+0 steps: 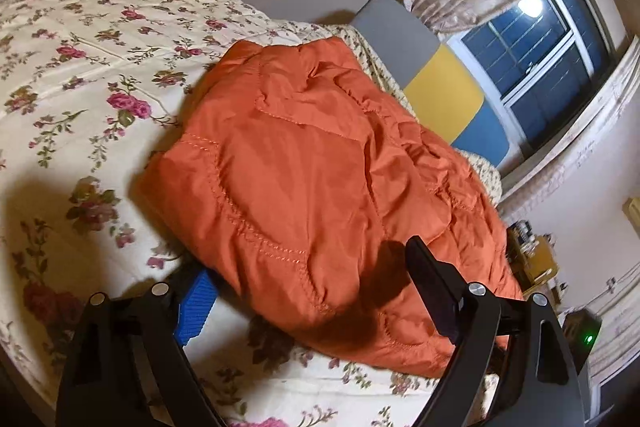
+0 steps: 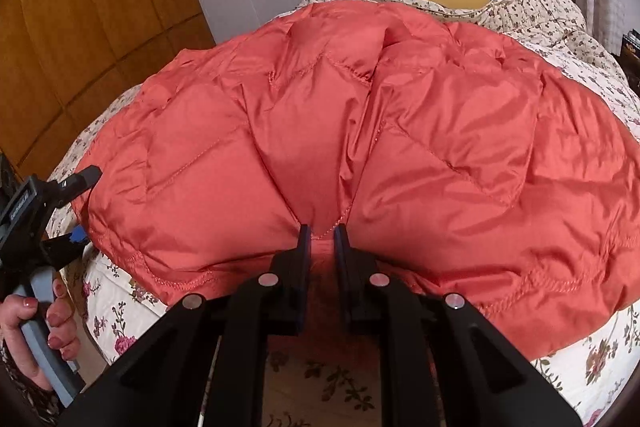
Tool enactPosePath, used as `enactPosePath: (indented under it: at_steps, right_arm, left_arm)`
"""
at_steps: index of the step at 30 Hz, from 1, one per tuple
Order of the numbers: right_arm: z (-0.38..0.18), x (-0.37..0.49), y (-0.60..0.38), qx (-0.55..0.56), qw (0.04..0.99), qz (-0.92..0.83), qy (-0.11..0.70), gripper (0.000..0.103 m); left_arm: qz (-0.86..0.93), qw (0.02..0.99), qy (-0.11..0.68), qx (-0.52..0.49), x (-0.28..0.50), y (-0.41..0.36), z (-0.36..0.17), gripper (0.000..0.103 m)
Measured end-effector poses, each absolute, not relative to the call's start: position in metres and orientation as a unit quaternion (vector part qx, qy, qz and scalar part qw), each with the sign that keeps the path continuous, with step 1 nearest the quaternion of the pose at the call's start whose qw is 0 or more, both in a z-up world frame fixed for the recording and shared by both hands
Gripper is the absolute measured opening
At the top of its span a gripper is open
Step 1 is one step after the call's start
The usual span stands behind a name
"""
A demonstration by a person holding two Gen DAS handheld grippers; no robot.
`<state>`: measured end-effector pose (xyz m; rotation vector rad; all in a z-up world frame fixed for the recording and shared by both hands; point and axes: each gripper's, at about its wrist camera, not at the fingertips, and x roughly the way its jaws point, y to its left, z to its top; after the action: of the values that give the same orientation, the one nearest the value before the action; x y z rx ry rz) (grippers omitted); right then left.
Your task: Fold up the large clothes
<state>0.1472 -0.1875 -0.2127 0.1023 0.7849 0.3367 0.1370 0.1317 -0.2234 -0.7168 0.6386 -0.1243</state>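
An orange quilted jacket [image 2: 360, 147] is lying puffed up on a bed covered with a floral quilt [image 1: 80, 67], filling the middle of both views. In the right wrist view, the right gripper [image 2: 320, 239] is sitting at the lower centre of the frame, its jaws drawn close together and pinching a fold of the jacket's near hem between them. At the left edge of that same view, the left gripper [image 2: 80, 205] is standing spread wide beside the jacket's left corner, with a hand [image 2: 36, 335] wrapping its grey handle at the lower left. In the left wrist view, the left gripper [image 1: 312, 291] is straddling the jacket's near edge at the bottom of the frame, its pads not pressing on the fabric. A grey, yellow and blue headboard [image 1: 440, 87] is showing behind the jacket toward the upper right.
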Motion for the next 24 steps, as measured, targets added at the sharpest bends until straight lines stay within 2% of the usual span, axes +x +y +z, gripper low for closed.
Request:
enactPosePath:
  at_steps: [4,6,9,13,17,20,24]
  right_arm:
    - [-0.215,0.139,-0.186,0.038,0.919,0.156,0.361,0.012]
    - [-0.218,0.136,-0.188,0.039,0.920,0.157,0.356,0.012]
    - [-0.219,0.135,-0.190,0.041,0.922,0.160,0.351,0.012]
    - [-0.219,0.134,-0.190,0.038,0.925,0.158,0.344,0.012]
    - [-0.220,0.133,-0.191,0.039,0.925,0.159,0.342,0.012]
    - [-0.222,0.131,-0.192,0.042,0.925,0.161,0.342,0.012]
    - [-0.223,0.132,-0.196,0.048,0.925,0.163,0.341,0.012]
  left_arm:
    - [-0.054,0.883,0.289,-0.366,0.141,0.132,-0.225,0.086]
    - [-0.057,0.874,0.283,-0.390,0.144,0.135,-0.228,0.077]
    - [-0.037,0.857,0.273,-0.435,0.144,0.143,-0.236,0.056]
    - [-0.026,0.851,0.276,-0.445,0.142,0.142,-0.237,0.046]
    - [-0.024,0.846,0.271,-0.458,0.139,0.143,-0.231,0.029]
    - [-0.014,0.874,0.256,-0.413,0.136,0.130,-0.209,0.023]
    - [-0.016,0.908,0.229,-0.351,0.135,0.111,-0.178,0.023]
